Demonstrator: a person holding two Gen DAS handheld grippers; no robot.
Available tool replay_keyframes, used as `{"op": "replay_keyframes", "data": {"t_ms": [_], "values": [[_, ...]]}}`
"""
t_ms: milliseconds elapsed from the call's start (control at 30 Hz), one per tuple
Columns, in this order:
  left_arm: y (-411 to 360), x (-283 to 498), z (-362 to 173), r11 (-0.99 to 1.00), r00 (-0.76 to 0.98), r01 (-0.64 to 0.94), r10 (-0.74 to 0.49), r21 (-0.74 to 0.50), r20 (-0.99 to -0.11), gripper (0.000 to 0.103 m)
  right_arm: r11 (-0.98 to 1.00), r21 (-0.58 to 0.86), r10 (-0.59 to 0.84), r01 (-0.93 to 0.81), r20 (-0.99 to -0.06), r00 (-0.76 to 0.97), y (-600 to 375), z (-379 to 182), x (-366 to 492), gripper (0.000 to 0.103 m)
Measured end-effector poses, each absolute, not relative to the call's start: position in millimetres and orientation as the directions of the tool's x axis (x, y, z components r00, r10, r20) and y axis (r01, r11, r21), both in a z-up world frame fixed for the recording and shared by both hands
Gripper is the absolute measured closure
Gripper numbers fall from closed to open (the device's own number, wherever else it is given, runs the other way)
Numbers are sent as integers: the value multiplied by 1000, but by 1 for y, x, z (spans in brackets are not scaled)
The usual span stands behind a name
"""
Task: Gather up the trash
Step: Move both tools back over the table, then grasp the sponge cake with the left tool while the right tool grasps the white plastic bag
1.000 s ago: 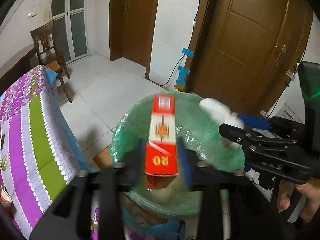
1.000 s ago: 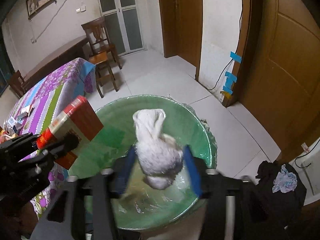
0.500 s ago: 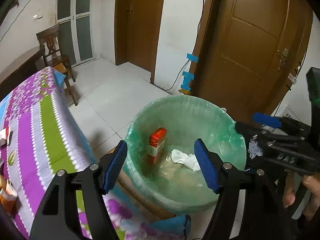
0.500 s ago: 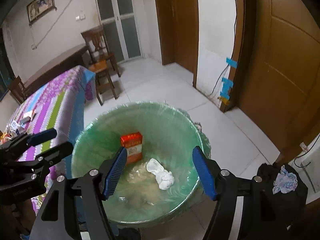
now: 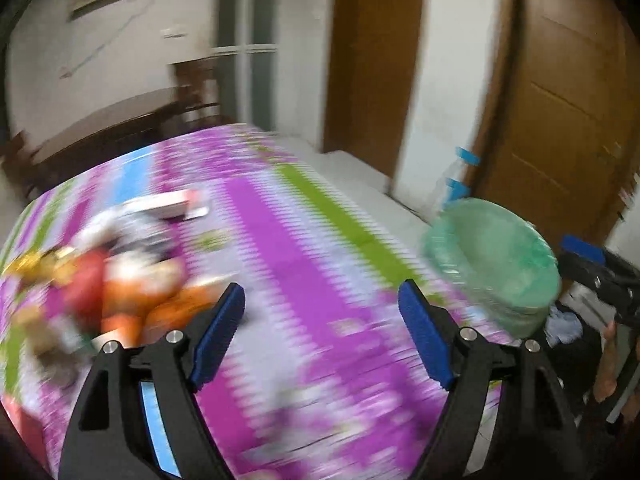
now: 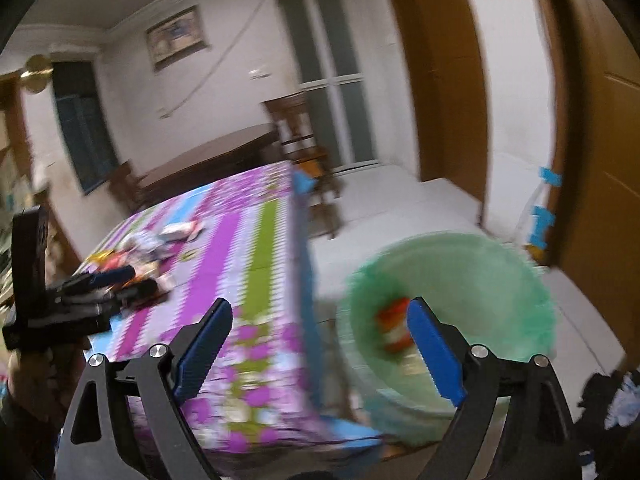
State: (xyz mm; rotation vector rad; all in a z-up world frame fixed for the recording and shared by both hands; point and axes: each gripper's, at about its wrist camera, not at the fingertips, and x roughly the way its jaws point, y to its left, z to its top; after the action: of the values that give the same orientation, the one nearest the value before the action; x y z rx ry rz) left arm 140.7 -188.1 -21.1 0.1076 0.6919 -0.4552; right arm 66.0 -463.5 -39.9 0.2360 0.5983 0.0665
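Both drops done: red box (image 6: 394, 326) now in the green-lined bin (image 6: 520, 264). Left gripper (image 5: 322, 330) and right gripper (image 6: 320, 346) both spread empty, swinging back toward remaining litter (image 5: 120, 280) near the tablecloth's (image 5: 288, 248) left edge.

Left gripper (image 5: 321, 338): I had its jaws spread wide, blue pads (image 5: 218, 334) facing each other across an empty gap, nothing held. From the right wrist view it appeared at far left (image 6: 120, 282), level, pointing right, with my hand (image 6: 34, 376) around its handle.

Right gripper (image 6: 320, 354): jaws equally wide, blue pads (image 6: 434, 354) bare, nothing held. In the left wrist view it sat at the right edge (image 5: 588, 260), with my fingers (image 5: 604, 364) below it.
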Motion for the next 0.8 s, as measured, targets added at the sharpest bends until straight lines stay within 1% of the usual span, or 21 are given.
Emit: {"op": "replay_keyframes", "data": {"t_ms": [100,167,233,267,300,433,567,733,767,800], "values": [[-123,147,-15,948,727,313,-280,-60,-627,27,967,250,190,-56,-551,812,-432,-43,75,13],[-84,150,-11,972,757,224,-216,-66,-617,25,963,256,220,-87,-557,801,-412,-45,82,13],[-47,148,-4,989,799,133,-142,-59,-584,11,957,261,255,-124,-560,788,-391,-47,88,13],[-29,147,-2,995,818,83,-96,-49,-567,7,956,260,263,-135,-562,784,-385,-47,91,13],[-18,149,-1,997,822,66,-83,-51,-563,6,954,260,278,-152,-565,777,-375,-48,94,13],[14,170,-10,997,784,30,-69,-74,-617,6,945,252,318,-206,-581,749,-340,-52,106,12],[16,182,-25,996,743,68,-91,-61,-663,6,933,240,359,-267,-602,713,-309,-56,125,12],[22,204,-46,996,716,70,-93,-62,-691,6,913,235,405,-335,-626,666,-281,-59,146,12],[24,208,-49,995,716,68,-95,-67,-691,7,908,232,413,-348,-632,656,-277,-59,151,12],[25,211,-51,995,713,66,-102,-78,-694,18,906,227,416,-357,-637,650,-275,-59,156,12]]}}
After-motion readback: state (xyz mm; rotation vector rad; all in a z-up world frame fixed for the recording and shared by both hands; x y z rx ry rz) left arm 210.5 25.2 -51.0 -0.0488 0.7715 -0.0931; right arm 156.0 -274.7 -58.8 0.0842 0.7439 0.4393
